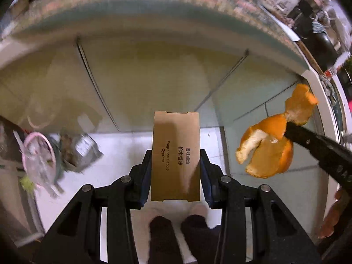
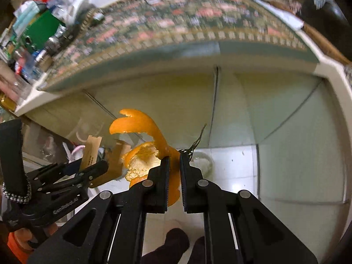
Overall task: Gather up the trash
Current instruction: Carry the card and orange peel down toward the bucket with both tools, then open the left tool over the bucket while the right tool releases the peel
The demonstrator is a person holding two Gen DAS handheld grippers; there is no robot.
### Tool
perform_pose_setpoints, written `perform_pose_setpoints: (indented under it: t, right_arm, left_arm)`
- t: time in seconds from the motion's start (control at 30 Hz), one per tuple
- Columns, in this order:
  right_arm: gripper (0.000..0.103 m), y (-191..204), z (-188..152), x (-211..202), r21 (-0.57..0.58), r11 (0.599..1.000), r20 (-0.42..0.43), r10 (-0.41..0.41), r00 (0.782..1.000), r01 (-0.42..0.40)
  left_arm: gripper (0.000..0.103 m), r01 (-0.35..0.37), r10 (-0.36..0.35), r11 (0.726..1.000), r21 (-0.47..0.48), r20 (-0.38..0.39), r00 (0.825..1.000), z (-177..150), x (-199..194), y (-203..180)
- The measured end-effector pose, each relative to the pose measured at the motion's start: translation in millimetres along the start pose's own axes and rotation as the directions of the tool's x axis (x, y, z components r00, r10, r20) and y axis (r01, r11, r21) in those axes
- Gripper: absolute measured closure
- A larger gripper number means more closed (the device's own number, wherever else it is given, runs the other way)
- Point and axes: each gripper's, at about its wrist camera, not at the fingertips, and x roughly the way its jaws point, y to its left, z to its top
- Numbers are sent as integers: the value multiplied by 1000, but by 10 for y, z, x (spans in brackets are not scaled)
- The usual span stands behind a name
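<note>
Holding one brown candle box [image 1: 175, 156] in your left gripper [image 1: 176, 171] and one orange peel [image 2: 145, 154] in your right gripper [image 2: 175, 176], both clamped, you're above white floor tile [image 1: 123, 145]. Only the left view shows the pink-rimmed bin [image 1: 38, 159] low left; the right view shows the patterned countertop [image 2: 176, 28] with its blurred clutter.

Your right tool [image 2: 175, 169] is clamped on a curled orange peel [image 2: 140, 132], held over the white floor [image 2: 233, 167]. To its left, your left tool [image 2: 88, 171] grips a brown cardboard box [image 2: 92, 151]. Beyond both runs the surface [image 2: 176, 30] with its patterned cloth, blurred
</note>
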Motion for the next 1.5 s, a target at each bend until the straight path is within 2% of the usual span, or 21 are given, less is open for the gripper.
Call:
perform_pose_setpoints:
  t: [0.2, 0.5, 0.63, 0.73, 1.0, 1.1, 1.17, 1.3, 1.37, 1.5]
  right_arm:
    - [94, -370, -158, 851, 8, 1000, -56, -7, 998, 7]
    - [94, -703, -411, 2232, -36, 999, -115, 25, 993, -30]
    - [90, -858, -486, 2768, -38, 997, -180, 55, 982, -63]
    - [89, -958, -506, 2978, -39, 995, -237, 80, 968, -92]
    - [82, -1116, -502, 2966, -43, 995, -211, 83, 974, -94]
    - [82, -1198, -474, 2926, -23, 995, -203, 89, 975, -96]
    - [82, -1248, -444, 2899, -16, 995, -196, 95, 976, -100]
    - [82, -1265, -361, 2705, -17, 995, -178, 92, 980, -96]
    - [82, -1266, -319, 2601, -20, 995, -165, 96, 982, -101]
    - [82, -1155, -162, 2144, -28, 994, -144, 100, 984, -106]
  left_arm:
    - [64, -12, 12, 999, -32, -10, 1000, -146, 781, 82]
    - [64, -23, 21, 993, -114, -23, 1000, -473, 2174, 382]
    - [64, -27, 20, 990, -139, -47, 999, -576, 2719, 459]
    - [64, -21, 11, 987, -157, -66, 998, -610, 3069, 475]
    - [62, 7, -25, 990, -138, -128, 991, -585, 3675, 295]
    - [56, -8, -10, 994, -111, -163, 987, -554, 3782, 189]
    - [56, 2, -19, 995, -99, -169, 985, -539, 3767, 147]
    - [56, -12, -1, 997, -77, -170, 986, -498, 3621, 67]
    - [56, -21, 10, 997, -70, -160, 987, -460, 3416, 19]
    - [56, -46, 39, 998, -52, -130, 991, -364, 2883, -29]
